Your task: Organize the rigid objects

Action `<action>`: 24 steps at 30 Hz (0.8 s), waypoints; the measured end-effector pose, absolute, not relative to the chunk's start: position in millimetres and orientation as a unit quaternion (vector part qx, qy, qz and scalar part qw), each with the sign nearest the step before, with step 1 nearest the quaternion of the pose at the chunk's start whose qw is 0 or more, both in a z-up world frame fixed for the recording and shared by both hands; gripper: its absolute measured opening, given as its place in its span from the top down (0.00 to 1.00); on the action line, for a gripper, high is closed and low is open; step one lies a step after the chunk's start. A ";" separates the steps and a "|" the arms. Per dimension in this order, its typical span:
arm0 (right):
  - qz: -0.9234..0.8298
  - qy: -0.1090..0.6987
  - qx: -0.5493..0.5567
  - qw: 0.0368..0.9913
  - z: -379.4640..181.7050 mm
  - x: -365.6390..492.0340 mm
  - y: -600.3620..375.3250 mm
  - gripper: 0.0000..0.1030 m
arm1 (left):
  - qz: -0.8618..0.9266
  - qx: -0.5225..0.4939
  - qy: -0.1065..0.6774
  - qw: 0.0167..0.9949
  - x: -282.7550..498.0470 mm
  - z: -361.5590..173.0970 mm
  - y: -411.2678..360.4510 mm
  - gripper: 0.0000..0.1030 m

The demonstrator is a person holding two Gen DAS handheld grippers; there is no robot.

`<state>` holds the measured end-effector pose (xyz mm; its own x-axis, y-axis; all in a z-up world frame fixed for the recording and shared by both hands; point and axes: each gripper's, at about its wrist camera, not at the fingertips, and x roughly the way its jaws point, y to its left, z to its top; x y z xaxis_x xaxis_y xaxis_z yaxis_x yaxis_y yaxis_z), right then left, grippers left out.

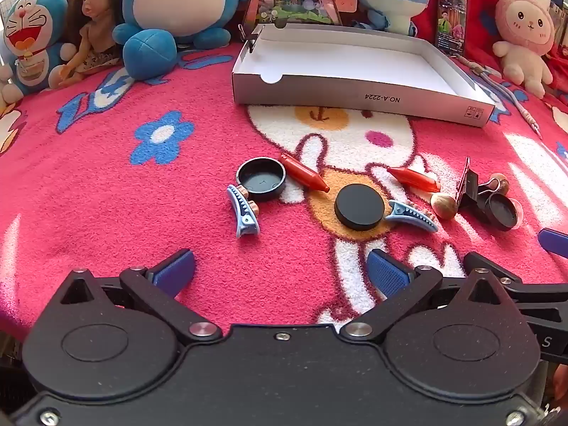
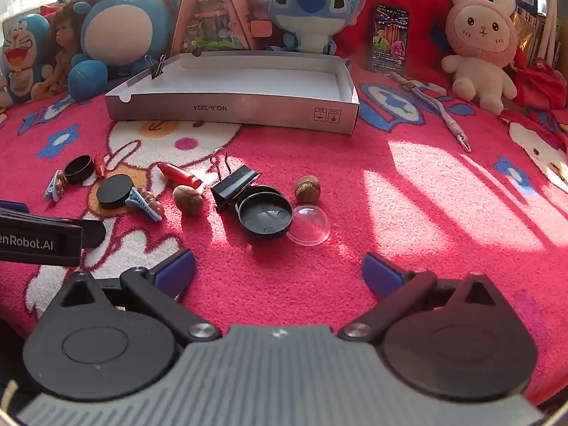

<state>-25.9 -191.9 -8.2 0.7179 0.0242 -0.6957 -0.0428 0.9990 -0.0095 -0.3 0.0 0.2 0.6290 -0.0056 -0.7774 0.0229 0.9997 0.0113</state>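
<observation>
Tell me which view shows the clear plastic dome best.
The right wrist view: the clear dome lies in full sight beside the open black cap. In the left wrist view only a thin edge of it peeks out behind that cap.

A hot-pink blanket [image 1: 106, 195] patterned with blue flowers and a white cartoon was seen; black caps [image 1: 261, 179], red cones [image 1: 305, 172] and blue clips [image 1: 243, 214] were scattered centre-frame, a white-lined box [image 1: 355, 60] above.

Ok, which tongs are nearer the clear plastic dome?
Right. The right tongs sit open just short of the clear dome; the left tongs are open farther left, facing the black disc.
</observation>
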 end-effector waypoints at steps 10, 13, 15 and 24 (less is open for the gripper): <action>0.017 0.374 -0.014 0.927 -8.2 -26.0 -191.7 0.00 | -0.008 0.010 0.431 0.902 -0.2 0.2 0.2 0.00; 0.017 0.376 -0.014 0.926 -8.2 -25.3 -191.8 0.00 | -0.008 0.010 0.432 0.902 -0.1 0.2 0.2 0.00; 0.017 0.376 -0.014 0.926 -8.2 -25.2 -191.8 0.00 | -0.008 0.010 0.431 0.902 -0.1 0.2 0.2 0.00; 0.017 0.377 -0.014 0.926 -7.9 -25.6 -191.6 0.00 | -0.008 0.010 0.431 0.902 -0.1 0.1 0.2 0.00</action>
<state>-25.6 -191.6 -7.9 0.7150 0.0212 -0.6988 -0.0421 0.9990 -0.0127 -0.1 0.2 0.1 0.6285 -0.0058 -0.7778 0.0235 0.9997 0.0115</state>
